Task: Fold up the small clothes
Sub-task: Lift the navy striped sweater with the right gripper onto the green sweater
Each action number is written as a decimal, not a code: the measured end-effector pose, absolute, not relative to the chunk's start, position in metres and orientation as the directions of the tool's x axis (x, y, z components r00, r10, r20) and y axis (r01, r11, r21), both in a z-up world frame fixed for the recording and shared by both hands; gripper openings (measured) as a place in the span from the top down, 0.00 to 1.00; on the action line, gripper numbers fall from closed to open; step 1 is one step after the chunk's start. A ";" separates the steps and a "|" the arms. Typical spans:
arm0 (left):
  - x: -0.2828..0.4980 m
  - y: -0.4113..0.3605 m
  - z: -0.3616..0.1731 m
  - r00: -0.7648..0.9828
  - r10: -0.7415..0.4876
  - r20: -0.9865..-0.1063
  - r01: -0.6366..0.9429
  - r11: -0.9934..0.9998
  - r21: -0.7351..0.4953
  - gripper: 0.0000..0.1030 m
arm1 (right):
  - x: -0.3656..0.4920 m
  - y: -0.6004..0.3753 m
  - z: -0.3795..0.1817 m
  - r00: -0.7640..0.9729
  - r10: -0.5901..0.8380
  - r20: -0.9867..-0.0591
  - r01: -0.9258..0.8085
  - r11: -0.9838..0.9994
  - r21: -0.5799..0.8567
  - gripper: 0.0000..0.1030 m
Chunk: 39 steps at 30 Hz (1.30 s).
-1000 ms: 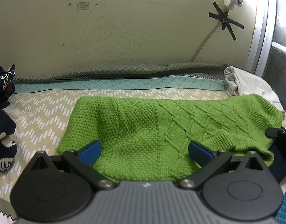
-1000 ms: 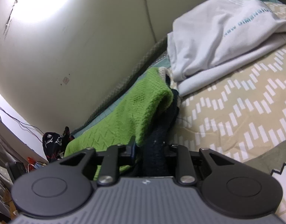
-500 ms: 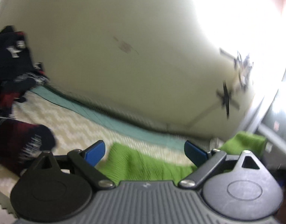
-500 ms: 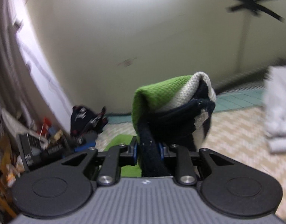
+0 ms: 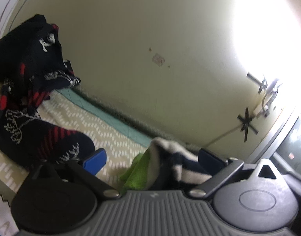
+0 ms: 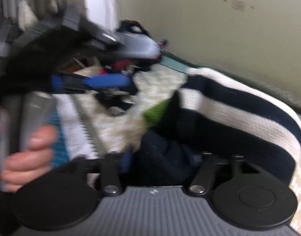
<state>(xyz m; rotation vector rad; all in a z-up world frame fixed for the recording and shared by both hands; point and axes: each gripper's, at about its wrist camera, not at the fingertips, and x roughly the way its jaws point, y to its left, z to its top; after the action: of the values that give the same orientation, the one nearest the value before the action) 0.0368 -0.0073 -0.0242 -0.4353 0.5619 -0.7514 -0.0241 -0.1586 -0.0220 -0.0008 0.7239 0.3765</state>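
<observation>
— right claw (image 6: 164,157) is pinched tight on the dark navy layer of the striped sweater (image 6: 239,106); my left claw (image 5: 150,157) is spread wide, gripping nothing.

— where's the garment?

— bunched just ahead of both claws, green side (image 5: 136,169) tucked under, over the bed (image 5: 103,129).

— how should i finish the fold?

— i'd lay it down slowly, keep the edge taut, let go only once it's flat.

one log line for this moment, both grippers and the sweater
left gripper: open, empty | right gripper: shut on sweater | sweater: green side folded under, navy-white stripes showing | bed: dark clothes pile at left | frames blurred
</observation>
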 end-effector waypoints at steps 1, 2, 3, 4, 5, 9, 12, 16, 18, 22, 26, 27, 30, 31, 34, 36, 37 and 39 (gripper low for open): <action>0.036 -0.013 -0.027 0.594 -0.731 -0.335 0.513 0.666 -0.542 0.00 | -0.029 -0.162 -0.018 0.688 0.357 -0.632 -0.350 0.926 0.142 0.38; 0.036 -0.017 -0.028 0.589 -0.727 -0.352 0.515 0.674 -0.530 0.00 | -0.035 -0.166 -0.015 0.688 0.370 -0.625 -0.359 0.921 0.151 0.39; 0.034 -0.024 -0.030 0.582 -0.727 -0.366 0.520 0.678 -0.519 0.00 | -0.042 -0.172 -0.012 0.693 0.375 -0.616 -0.357 0.921 0.159 0.40; 0.032 -0.027 -0.030 0.576 -0.728 -0.372 0.528 0.679 -0.511 0.00 | -0.049 -0.181 -0.009 0.701 0.381 -0.603 -0.350 0.920 0.174 0.40; 0.030 -0.030 -0.030 0.573 -0.727 -0.377 0.536 0.681 -0.498 0.00 | -0.057 -0.192 -0.006 0.709 0.392 -0.586 -0.342 0.918 0.199 0.40; 0.026 -0.046 -0.033 0.575 -0.701 -0.422 0.547 0.713 -0.439 0.00 | -0.089 -0.230 0.005 0.775 0.392 -0.496 -0.278 0.916 0.289 0.46; 0.025 -0.056 -0.037 0.563 -0.688 -0.459 0.555 0.726 -0.407 0.00 | -0.102 -0.254 0.007 0.820 0.372 -0.436 -0.225 0.909 0.352 0.48; 0.025 -0.056 -0.041 0.579 -0.665 -0.471 0.538 0.746 -0.393 0.00 | -0.089 -0.253 -0.006 0.792 0.423 -0.440 -0.204 0.863 0.462 0.55; 0.028 -0.051 -0.042 0.583 -0.661 -0.473 0.520 0.750 -0.408 0.00 | -0.084 -0.222 -0.019 0.745 0.471 -0.472 -0.266 0.859 0.437 0.55; 0.036 -0.045 -0.046 0.574 -0.665 -0.478 0.496 0.747 -0.444 0.00 | -0.087 -0.160 -0.046 0.613 0.571 -0.547 -0.426 0.821 0.379 0.51; 0.036 -0.043 -0.044 0.563 -0.684 -0.464 0.508 0.730 -0.458 0.00 | -0.098 -0.164 -0.033 0.623 0.597 -0.506 -0.471 0.802 0.367 0.51; 0.035 -0.044 -0.043 0.560 -0.690 -0.459 0.517 0.724 -0.456 0.00 | -0.102 -0.175 -0.030 0.640 0.595 -0.487 -0.455 0.804 0.384 0.50; 0.031 -0.048 -0.040 0.552 -0.701 -0.451 0.542 0.713 -0.445 0.00 | -0.114 -0.210 -0.021 0.719 0.541 -0.437 -0.378 0.831 0.408 0.50; 0.030 -0.049 -0.040 0.547 -0.706 -0.450 0.551 0.708 -0.442 0.00 | -0.118 -0.223 -0.020 0.747 0.515 -0.421 -0.342 0.840 0.421 0.49; 0.027 -0.053 -0.039 0.535 -0.717 -0.448 0.572 0.697 -0.433 0.00 | -0.127 -0.264 -0.024 0.811 0.448 -0.375 -0.231 0.835 0.499 0.48; 0.026 -0.054 -0.040 0.527 -0.720 -0.450 0.580 0.693 -0.429 0.00 | -0.136 -0.290 -0.027 0.843 0.397 -0.363 -0.154 0.825 0.544 0.44; 0.026 -0.056 -0.040 0.523 -0.721 -0.454 0.583 0.692 -0.427 0.00 | -0.140 -0.300 -0.030 0.854 0.370 -0.365 -0.119 0.822 0.556 0.43; 0.026 -0.059 -0.042 0.520 -0.714 -0.470 0.583 0.698 -0.416 0.00 | -0.143 -0.310 -0.035 0.865 0.336 -0.372 -0.074 0.820 0.568 0.43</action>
<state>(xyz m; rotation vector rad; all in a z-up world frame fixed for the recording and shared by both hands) 0.0259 -0.0591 -0.0424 -0.2169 0.6620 -0.7842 -0.1433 -0.3097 -0.0353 0.5727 0.4812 0.2276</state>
